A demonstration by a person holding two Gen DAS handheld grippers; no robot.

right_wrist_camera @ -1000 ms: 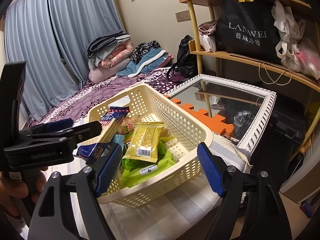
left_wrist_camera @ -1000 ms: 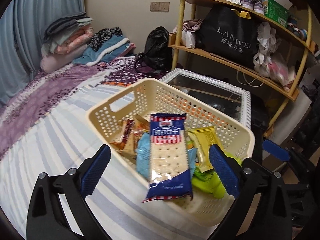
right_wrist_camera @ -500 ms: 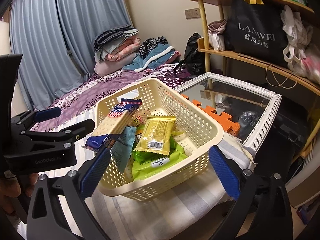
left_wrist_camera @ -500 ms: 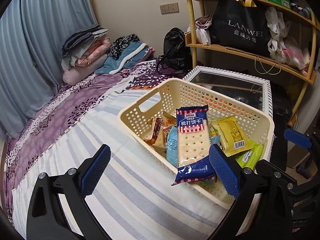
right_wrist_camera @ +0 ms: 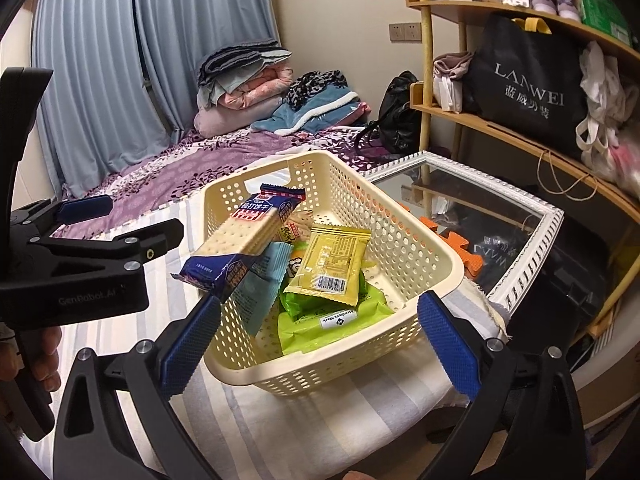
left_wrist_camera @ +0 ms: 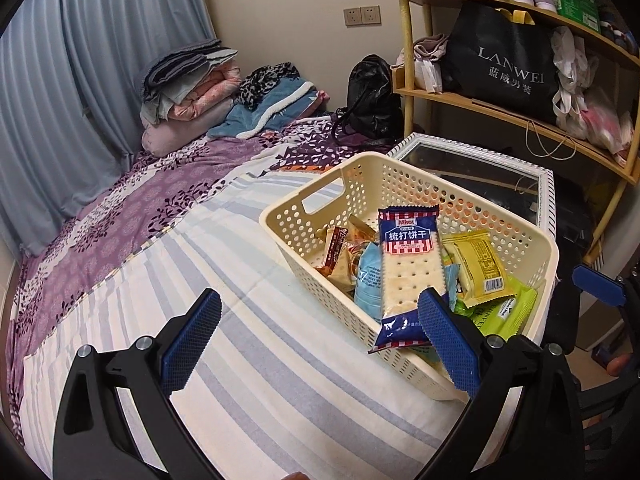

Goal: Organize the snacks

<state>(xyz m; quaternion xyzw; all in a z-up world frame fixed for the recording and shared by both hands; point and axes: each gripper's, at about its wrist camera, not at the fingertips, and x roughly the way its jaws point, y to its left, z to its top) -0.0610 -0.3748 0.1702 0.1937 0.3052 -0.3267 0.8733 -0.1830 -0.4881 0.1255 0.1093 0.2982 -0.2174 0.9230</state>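
A cream perforated basket (left_wrist_camera: 304, 200) (right_wrist_camera: 320, 368) sits on the striped bed, filled with snack packets. A blue cracker packet (left_wrist_camera: 408, 264) (right_wrist_camera: 244, 240) leans out over its near rim. Beside it lie a yellow packet (left_wrist_camera: 478, 264) (right_wrist_camera: 332, 264), a green packet (left_wrist_camera: 504, 312) (right_wrist_camera: 336, 320) and a light blue packet (left_wrist_camera: 368, 280) (right_wrist_camera: 260, 292). My left gripper (left_wrist_camera: 320, 340) (right_wrist_camera: 144, 216) is open and empty over the sheet, left of the basket. My right gripper (right_wrist_camera: 320, 340) stands wide open in front of the basket's near corner, holding nothing.
The bed's striped sheet (left_wrist_camera: 240, 360) meets a purple floral cover (left_wrist_camera: 140, 216) with folded blankets (left_wrist_camera: 192, 92) behind it. Just beyond the basket stands a white-framed glass table (right_wrist_camera: 500, 208). A wooden shelf (right_wrist_camera: 500, 128) carries a black bag. A hand (right_wrist_camera: 36, 356) holds the left gripper.
Both grippers have drawn back from the basket, the left one toward the left. The right gripper's jaws have spread wider. The cracker packet still leans over the rim.
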